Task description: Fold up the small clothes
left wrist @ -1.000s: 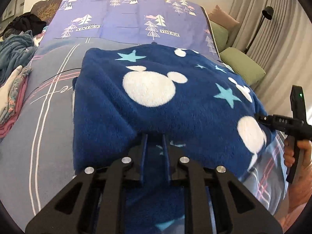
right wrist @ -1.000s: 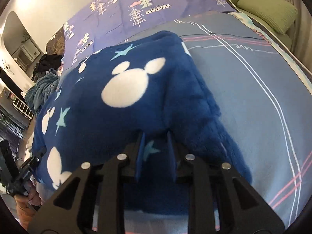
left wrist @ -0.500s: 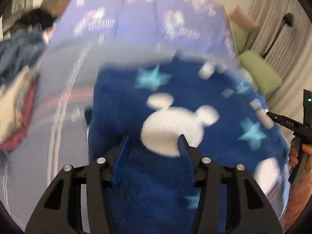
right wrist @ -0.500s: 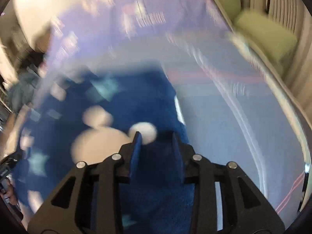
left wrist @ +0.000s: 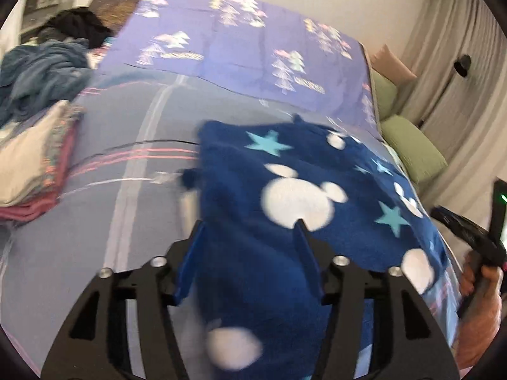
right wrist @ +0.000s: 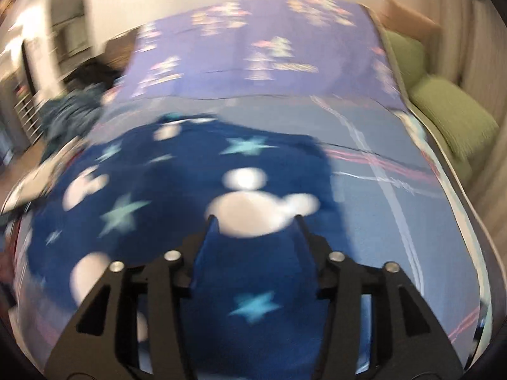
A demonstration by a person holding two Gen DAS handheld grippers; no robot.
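A dark blue fleece garment (left wrist: 285,221) with white mouse-head shapes and pale blue stars lies folded on the bed; it also shows in the right wrist view (right wrist: 190,190). My left gripper (left wrist: 248,223) is open above its near left part, nothing between the fingers. My right gripper (right wrist: 255,218) is open above its near right part, also empty. The right hand-held gripper (left wrist: 465,231) shows at the right edge of the left wrist view. Both views are motion-blurred.
The bed has a grey-blue striped sheet (left wrist: 95,237) and a purple tree-print cover (left wrist: 237,50) behind. A stack of folded clothes (left wrist: 31,164) and a heap of dark clothes (left wrist: 47,69) lie at the left. Green cushions (right wrist: 450,117) sit at the right.
Both grippers were shut on the garment's near edge a second ago. They have opened, let go and lifted up and back. The garment now lies flat.
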